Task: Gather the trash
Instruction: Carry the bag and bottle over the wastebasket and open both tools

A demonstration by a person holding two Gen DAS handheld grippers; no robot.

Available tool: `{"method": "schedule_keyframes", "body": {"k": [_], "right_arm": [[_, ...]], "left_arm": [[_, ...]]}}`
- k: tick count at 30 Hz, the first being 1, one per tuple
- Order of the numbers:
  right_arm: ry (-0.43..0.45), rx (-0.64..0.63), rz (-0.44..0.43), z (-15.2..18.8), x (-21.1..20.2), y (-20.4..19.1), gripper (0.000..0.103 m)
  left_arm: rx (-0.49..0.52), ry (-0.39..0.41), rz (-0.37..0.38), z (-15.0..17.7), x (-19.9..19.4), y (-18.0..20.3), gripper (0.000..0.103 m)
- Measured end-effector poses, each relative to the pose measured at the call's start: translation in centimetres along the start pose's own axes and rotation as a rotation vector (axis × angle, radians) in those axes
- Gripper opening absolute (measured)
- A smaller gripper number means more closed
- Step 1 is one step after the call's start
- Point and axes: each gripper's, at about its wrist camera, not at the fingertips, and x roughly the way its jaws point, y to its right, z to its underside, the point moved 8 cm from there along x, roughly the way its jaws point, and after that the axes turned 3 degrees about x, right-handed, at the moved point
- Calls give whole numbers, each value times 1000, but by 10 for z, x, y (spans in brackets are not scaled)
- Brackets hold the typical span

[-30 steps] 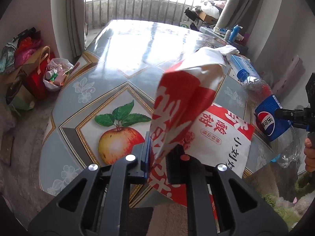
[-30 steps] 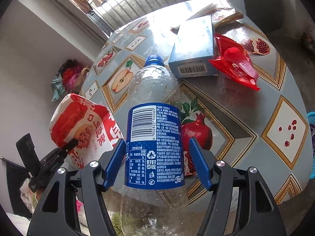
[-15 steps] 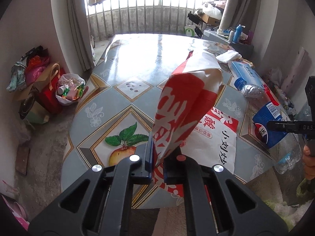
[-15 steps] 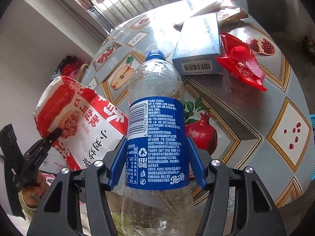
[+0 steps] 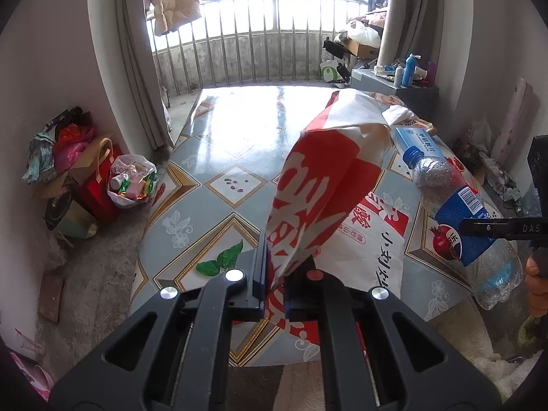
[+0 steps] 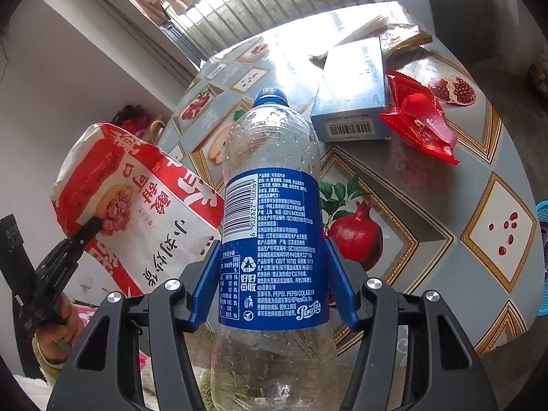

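Observation:
A red and white paper snack bag [image 5: 325, 188] hangs in the air above the near end of the table, and my left gripper [image 5: 274, 274] is shut on its lower corner. In the right wrist view the same bag [image 6: 137, 205] shows at the left, with the left gripper [image 6: 92, 226] pinching its edge. My right gripper [image 6: 272, 274] is shut on an empty clear Pepsi bottle [image 6: 270, 157], its blue pads pressing both sides of the blue label. The bottle [image 5: 455, 212] also shows at the right in the left wrist view, tilted with its blue cap pointing away.
On the fruit-patterned table [image 6: 479, 239] lie a blue box [image 6: 356, 92] and a crumpled red wrapper [image 6: 421, 126]. A full plastic trash bag [image 5: 132, 181] and other bags [image 5: 68, 171] sit on the floor at the left wall. A person's hand [image 6: 58, 325] holds the left gripper.
The left gripper has risen with the bag, so more of the table and floor shows. The right jaws have closed a little onto the bottle, which has barely moved.

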Motion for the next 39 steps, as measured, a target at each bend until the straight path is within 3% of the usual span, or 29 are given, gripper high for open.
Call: {"method": "schedule_keyframes", "body": {"k": [8, 17, 28, 39], "right_arm": [[33, 3, -43, 2, -4, -1, 57], [108, 24, -93, -3, -11, -6, 57], [231, 126, -33, 13, -61, 17, 57], [361, 298, -22, 23, -110, 79, 57]], "left_arm": [[29, 57, -20, -13, -17, 7, 5], [75, 142, 11, -37, -40, 28, 5], [161, 222, 155, -69, -42, 73, 5], [305, 236, 262, -94, -28, 149, 5]]}}
